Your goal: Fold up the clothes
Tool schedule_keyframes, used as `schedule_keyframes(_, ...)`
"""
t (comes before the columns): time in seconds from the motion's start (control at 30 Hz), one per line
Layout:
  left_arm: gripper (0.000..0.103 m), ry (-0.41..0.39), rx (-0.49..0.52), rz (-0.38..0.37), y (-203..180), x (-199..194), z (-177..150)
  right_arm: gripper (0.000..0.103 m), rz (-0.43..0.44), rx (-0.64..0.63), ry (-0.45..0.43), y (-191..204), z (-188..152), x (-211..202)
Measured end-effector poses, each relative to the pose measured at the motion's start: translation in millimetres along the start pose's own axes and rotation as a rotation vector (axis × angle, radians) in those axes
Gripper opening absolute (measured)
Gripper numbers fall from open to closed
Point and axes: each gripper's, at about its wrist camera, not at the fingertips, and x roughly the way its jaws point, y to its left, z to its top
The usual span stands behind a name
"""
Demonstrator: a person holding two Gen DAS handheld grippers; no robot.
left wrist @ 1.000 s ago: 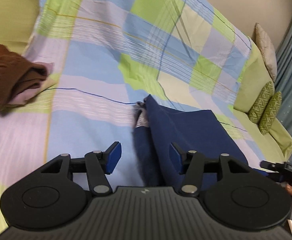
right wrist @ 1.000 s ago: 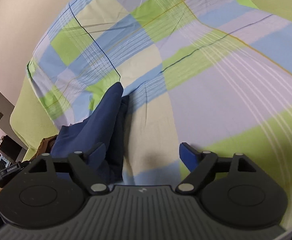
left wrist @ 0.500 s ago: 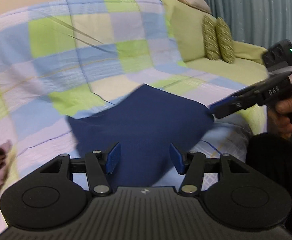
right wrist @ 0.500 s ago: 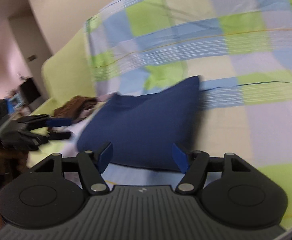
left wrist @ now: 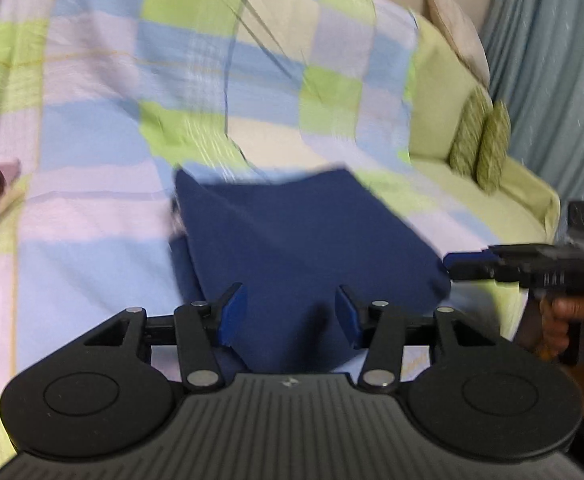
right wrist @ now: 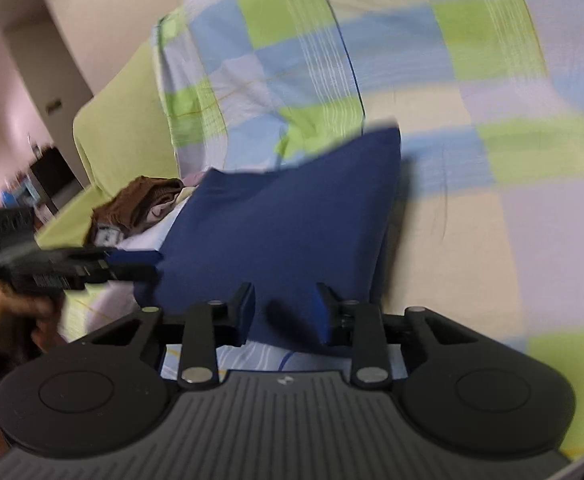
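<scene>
A checked sheet (left wrist: 92, 128) in blue, green, lilac and cream covers the sofa ahead of both grippers and fills most of each view, with the bare green sofa (left wrist: 492, 200) cushion showing past its right edge in the left wrist view. On the sheet, straight ahead of the fingers, lies the folded navy garment (left wrist: 292, 240), a roughly flat slab whose near edge reaches in between the pads of each tool. The left gripper (left wrist: 288, 314) has its blue pads spread apart with navy cloth lying in the gap, not pinched. The right gripper (right wrist: 286, 312) likewise stands parted around the near edge of the garment; seen from the left wrist view, its fingertips touch the garment's right corner. Far to the left of the left gripper sits a brown and pink bundle of clothes (right wrist: 140, 204), well apart from the navy piece. To the right, two green patterned cushions (left wrist: 480, 144) lean against the sofa back beside a grey-blue curtain (left wrist: 552, 80).
</scene>
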Motion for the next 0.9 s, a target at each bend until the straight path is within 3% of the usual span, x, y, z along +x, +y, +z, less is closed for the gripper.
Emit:
schedule_keyframes(0.1, 0.054, 0.019, 0.058, 0.017, -1.7, 18.2, 7.8, 0.029, -0.028, -0.151, -0.021, 14.2, 16.5, 3.7)
schedule_keyframes(0.27, 0.056, 0.031, 0.101, 0.027, 14.4, 45.3, 9.2, 0.028, -0.039, -0.456, 0.080, 27.3, 13.2, 50.4)
schedule_keyframes(0.33, 0.051, 0.034, 0.115, 0.030, 21.7, 55.8, 9.4, 0.028, -0.024, -0.516, 0.084, 22.8, 3.2, 54.1)
schedule_keyframes(0.6, 0.050, 0.038, 0.150, 0.062, 48.3, 94.0, 21.7, 0.029, -0.032, -0.429, 0.032, -21.2, 30.2, 75.5)
schedule_keyframes(0.73, 0.058, 0.050, 0.107, 0.092, 63.0, 116.8, 28.8, 0.035, -0.023, -0.390, 0.028, -38.0, 44.3, 90.3)
schedule_keyframes(0.9, 0.058, 0.049, 0.107, 0.111, 62.3, 121.4, 32.6, 0.043, -0.008, -0.244, 0.026, -65.1, 55.6, 105.9)
